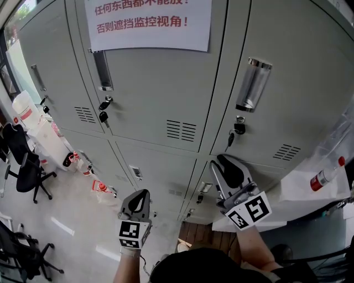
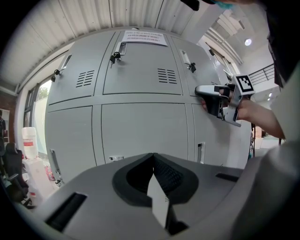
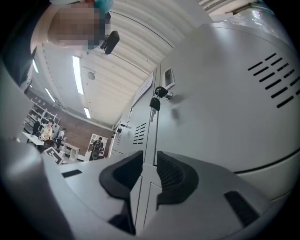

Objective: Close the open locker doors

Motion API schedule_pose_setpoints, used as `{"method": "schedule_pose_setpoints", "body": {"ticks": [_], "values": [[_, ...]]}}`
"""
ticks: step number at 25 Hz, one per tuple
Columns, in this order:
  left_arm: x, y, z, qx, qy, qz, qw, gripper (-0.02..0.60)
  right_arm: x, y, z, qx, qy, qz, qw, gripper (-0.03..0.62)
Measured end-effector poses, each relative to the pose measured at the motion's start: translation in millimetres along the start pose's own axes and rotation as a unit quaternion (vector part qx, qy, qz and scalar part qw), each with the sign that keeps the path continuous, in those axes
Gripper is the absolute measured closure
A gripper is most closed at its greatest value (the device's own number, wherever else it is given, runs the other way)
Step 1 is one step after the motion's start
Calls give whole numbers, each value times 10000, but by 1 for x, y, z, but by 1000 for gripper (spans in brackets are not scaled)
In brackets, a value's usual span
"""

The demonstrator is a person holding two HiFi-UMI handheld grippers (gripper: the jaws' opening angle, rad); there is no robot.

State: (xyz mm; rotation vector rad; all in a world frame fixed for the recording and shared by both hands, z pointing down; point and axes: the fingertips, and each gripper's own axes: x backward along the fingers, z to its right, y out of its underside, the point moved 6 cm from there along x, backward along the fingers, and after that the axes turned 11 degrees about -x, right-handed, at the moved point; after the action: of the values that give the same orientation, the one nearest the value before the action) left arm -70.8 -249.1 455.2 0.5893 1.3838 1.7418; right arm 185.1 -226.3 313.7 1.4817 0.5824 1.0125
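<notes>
A bank of grey lockers (image 1: pixel 166 110) fills the head view, and every door I can see lies flush. The middle upper door carries a paper notice (image 1: pixel 148 16), a handle (image 1: pixel 103 71) and keys (image 1: pixel 104 110). The right upper door (image 1: pixel 293 99) has a handle (image 1: pixel 253 84) and a key (image 1: pixel 239 128). My left gripper (image 1: pixel 138 194) (image 2: pixel 153 157) is shut and empty, held back from the lower doors (image 2: pixel 140 131). My right gripper (image 1: pixel 224 161) (image 3: pixel 149 159) (image 2: pixel 201 93) sits close to the right column's door (image 3: pixel 225 108); its jaws stand slightly apart with nothing between them. Whether it touches the door I cannot tell.
Black office chairs (image 1: pixel 25 166) and white containers (image 1: pixel 25 108) stand at the left. Red-and-white bags (image 1: pixel 102 188) lie on the floor by the lockers. At the right a white ledge (image 1: pixel 298 193) bears a red-capped bottle (image 1: pixel 326 174). People (image 3: pixel 96 145) stand far off.
</notes>
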Motion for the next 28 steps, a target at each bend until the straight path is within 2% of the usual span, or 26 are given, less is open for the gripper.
{"method": "schedule_pose_setpoints", "body": {"ticks": [11, 19, 28], "values": [[33, 9, 1, 89, -4, -79, 9999, 572, 6, 30, -37, -162, -151, -322, 9992, 507], [64, 24, 4, 179, -7, -171, 9997, 572, 4, 76, -83, -375, -513, -807, 9947, 507], [103, 44, 6, 302, -67, -288, 9991, 572, 4, 131, -133, -525, -1012, -1340, 9844, 508]]}}
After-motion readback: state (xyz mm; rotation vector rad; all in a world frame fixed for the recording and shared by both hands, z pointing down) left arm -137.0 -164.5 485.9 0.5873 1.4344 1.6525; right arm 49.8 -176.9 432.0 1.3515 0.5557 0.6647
